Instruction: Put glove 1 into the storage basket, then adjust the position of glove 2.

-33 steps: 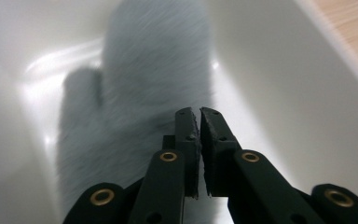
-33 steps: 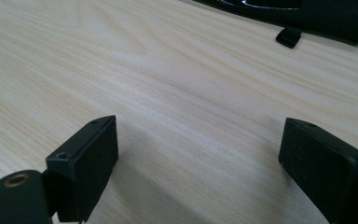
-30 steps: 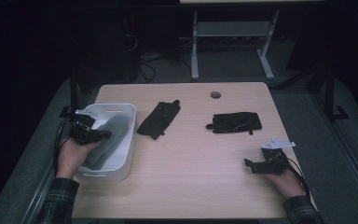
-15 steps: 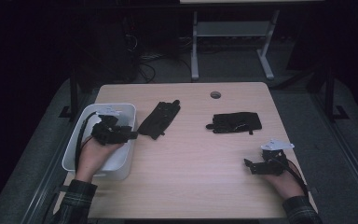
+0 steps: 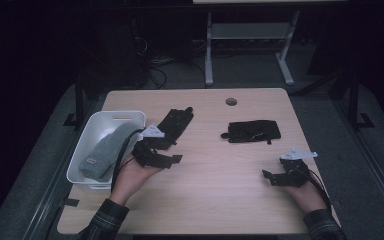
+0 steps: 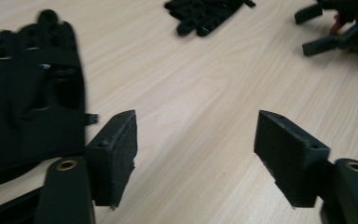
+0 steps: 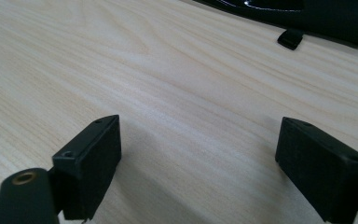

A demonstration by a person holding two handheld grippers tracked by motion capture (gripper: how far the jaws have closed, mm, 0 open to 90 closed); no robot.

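A black glove (image 5: 176,125) lies flat on the wooden table (image 5: 215,200), just right of a white bin (image 5: 130,116). My left gripper (image 5: 172,152) hovers beside the glove's near end; its jaws have just been opening and stand open with nothing between them. In the left gripper view the glove (image 6: 28,93) is left of my left gripper (image 6: 196,140). A second black glove (image 5: 254,131) lies right of centre. My right gripper (image 5: 271,178) rests open near the table's right front, short of that glove (image 7: 307,14), with bare wood under my right gripper (image 7: 200,154).
A grey knitted item (image 5: 102,152) lies inside the bin. A round cable hole (image 5: 231,101) sits near the table's far edge. Beyond the table stand a metal rack (image 5: 245,35) and a dark floor. The other glove (image 6: 205,11) and other gripper (image 6: 335,28) show far off in the left gripper view.
My left hand has left the bin and moved right over the table to the near glove, jaws spreading open. The grey item stays in the bin. The right hand has not moved.
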